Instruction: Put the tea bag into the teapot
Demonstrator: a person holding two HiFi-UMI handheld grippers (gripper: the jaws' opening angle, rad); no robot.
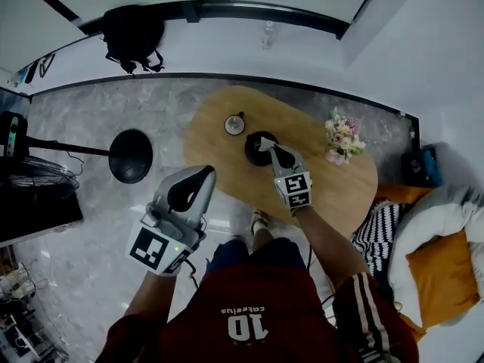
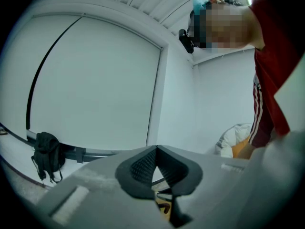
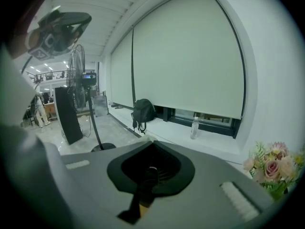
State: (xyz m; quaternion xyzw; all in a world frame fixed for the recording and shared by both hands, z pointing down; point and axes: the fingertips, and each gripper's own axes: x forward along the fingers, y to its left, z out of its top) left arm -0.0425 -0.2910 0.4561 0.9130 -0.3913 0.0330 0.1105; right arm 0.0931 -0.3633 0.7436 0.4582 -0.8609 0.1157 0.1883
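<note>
Hovering at the black teapot [image 1: 252,154] on the wooden table [image 1: 336,191], right gripper [image 1: 266,144] has jaws pressed together; left gripper [image 1: 203,174], nearer and left, likewise.

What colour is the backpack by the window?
The backpack is black; the head view shows it best.

- We see bright, even white light in all three views; the glossy grey marble floor [image 1: 83,225] carries pale patches of sheen in the head view.
- The oval light-wood table [image 1: 333,195] shows only short, soft shadows.
- Both gripper views bend straight lines strongly and fall to black at their round edges.
- The wide white roller blind [image 3: 190,56] looks flat, perhaps slightly overexposed.
- The grey plastic left gripper [image 2: 156,148] sits soft and blurred, close to its lens.
</note>
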